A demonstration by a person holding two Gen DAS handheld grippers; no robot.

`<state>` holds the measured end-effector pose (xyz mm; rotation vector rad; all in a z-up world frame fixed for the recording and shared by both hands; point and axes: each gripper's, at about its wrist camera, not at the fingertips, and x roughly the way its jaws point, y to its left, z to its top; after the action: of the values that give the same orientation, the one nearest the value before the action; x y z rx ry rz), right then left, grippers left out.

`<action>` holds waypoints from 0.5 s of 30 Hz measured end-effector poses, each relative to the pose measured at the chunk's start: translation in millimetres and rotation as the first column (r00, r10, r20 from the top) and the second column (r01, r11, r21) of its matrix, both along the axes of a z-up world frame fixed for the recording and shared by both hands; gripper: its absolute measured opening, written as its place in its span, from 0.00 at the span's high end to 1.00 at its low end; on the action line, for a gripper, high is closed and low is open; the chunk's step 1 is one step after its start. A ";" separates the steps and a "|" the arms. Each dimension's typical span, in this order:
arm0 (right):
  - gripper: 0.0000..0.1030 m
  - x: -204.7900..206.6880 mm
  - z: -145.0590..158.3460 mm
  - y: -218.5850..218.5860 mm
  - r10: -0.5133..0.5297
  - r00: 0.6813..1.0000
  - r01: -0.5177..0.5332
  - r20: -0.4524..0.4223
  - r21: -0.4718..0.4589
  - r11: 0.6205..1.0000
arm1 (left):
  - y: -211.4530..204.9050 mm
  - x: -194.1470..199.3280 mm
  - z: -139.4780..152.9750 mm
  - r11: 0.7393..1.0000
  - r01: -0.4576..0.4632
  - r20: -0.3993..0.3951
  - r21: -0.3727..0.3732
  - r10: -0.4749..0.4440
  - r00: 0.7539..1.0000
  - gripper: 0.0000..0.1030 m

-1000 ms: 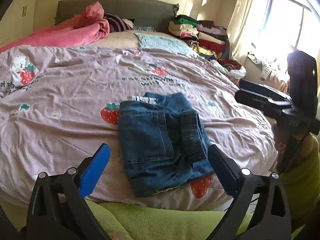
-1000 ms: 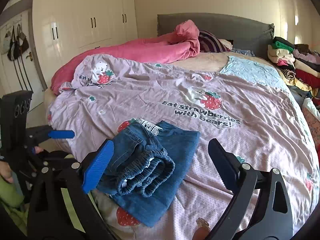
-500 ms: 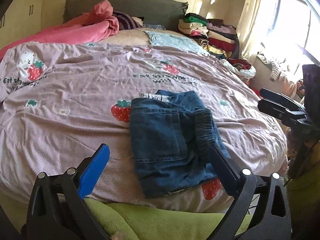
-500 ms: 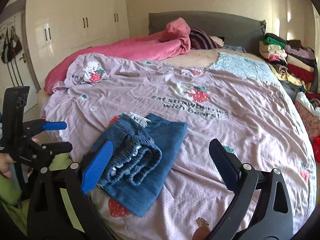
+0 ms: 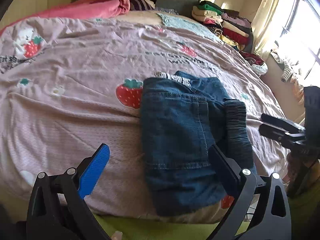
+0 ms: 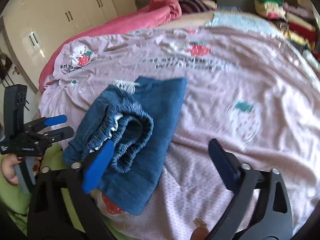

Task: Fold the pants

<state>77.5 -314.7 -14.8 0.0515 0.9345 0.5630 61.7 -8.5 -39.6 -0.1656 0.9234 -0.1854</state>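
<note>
The blue denim pants (image 5: 180,132) lie folded in a compact bundle near the front edge of the bed, with the gathered elastic waistband (image 6: 128,136) on the bundle's right side. My left gripper (image 5: 160,160) is open and empty just in front of the bundle, its right finger over the denim's lower right. My right gripper (image 6: 160,156) is open and empty at the bundle's right, its blue finger in front of the waistband. Each gripper shows in the other's view: the right gripper (image 5: 280,128) and the left gripper (image 6: 52,128).
The bed has a pink strawberry-print cover (image 5: 80,92). A pink duvet (image 5: 96,6) is heaped at the headboard. Folded clothes (image 5: 226,24) are stacked at the far right. White wardrobes (image 6: 60,20) stand left of the bed; a window (image 5: 300,30) is on the right.
Both grippers have moved forward, closer to the folded pants. The pants lie as before. Both stay open.
</note>
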 end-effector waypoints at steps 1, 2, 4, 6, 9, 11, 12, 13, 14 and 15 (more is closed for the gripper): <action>0.28 1.3 -3.7 1.1 0.002 1.000 -0.002 -0.016 0.009 1.000 | -0.8 3.0 -3.5 1.000 0.007 -0.011 -0.007 -0.007 1.000 0.04; 0.31 2.9 -8.0 3.0 0.006 0.999 -0.005 -0.036 0.020 1.000 | -1.9 7.1 -8.2 0.999 0.020 -0.028 -0.026 -0.021 0.999 0.04; 0.32 5.9 -12.6 5.7 0.019 0.998 -0.017 -0.056 0.038 0.999 | -2.9 12.8 -15.7 0.998 0.029 -0.057 -0.055 -0.032 0.998 0.05; 0.34 9.3 -17.0 9.6 0.030 0.997 -0.028 -0.065 0.039 0.999 | -4.4 17.9 -21.2 0.996 0.038 -0.077 -0.082 -0.044 0.996 0.05; 0.36 16.6 -27.8 15.6 0.047 0.994 -0.040 -0.101 0.067 0.997 | -4.4 25.4 -29.7 0.993 0.036 -0.098 -0.112 -0.047 0.994 0.06; 0.36 21.0 -32.0 17.8 0.053 0.991 -0.041 -0.122 0.097 0.994 | -5.6 28.7 -33.2 0.992 0.036 -0.107 -0.122 -0.049 0.993 0.07; 0.37 22.4 -32.8 18.6 0.058 0.990 -0.045 -0.125 0.107 0.993 | -6.9 29.8 -34.0 0.992 0.038 -0.106 -0.123 -0.052 0.993 0.10; 0.39 23.5 -33.8 21.1 0.068 0.990 -0.054 -0.126 0.111 0.992 | -7.8 31.3 -34.3 0.991 0.041 -0.105 -0.126 -0.055 0.993 0.14; 0.39 23.6 -34.8 23.9 0.075 0.990 -0.062 -0.122 0.108 0.992 | -9.1 32.7 -34.6 0.990 0.045 -0.104 -0.135 -0.060 0.993 0.19; 0.40 24.3 -35.4 26.0 0.081 0.990 -0.069 -0.118 0.107 0.992 | -11.2 34.5 -35.1 0.989 0.050 -0.101 -0.140 -0.064 0.993 0.23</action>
<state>101.8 -288.7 -50.2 0.1455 1.0294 0.6836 96.2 -19.6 -74.8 -0.2791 1.0214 -0.2960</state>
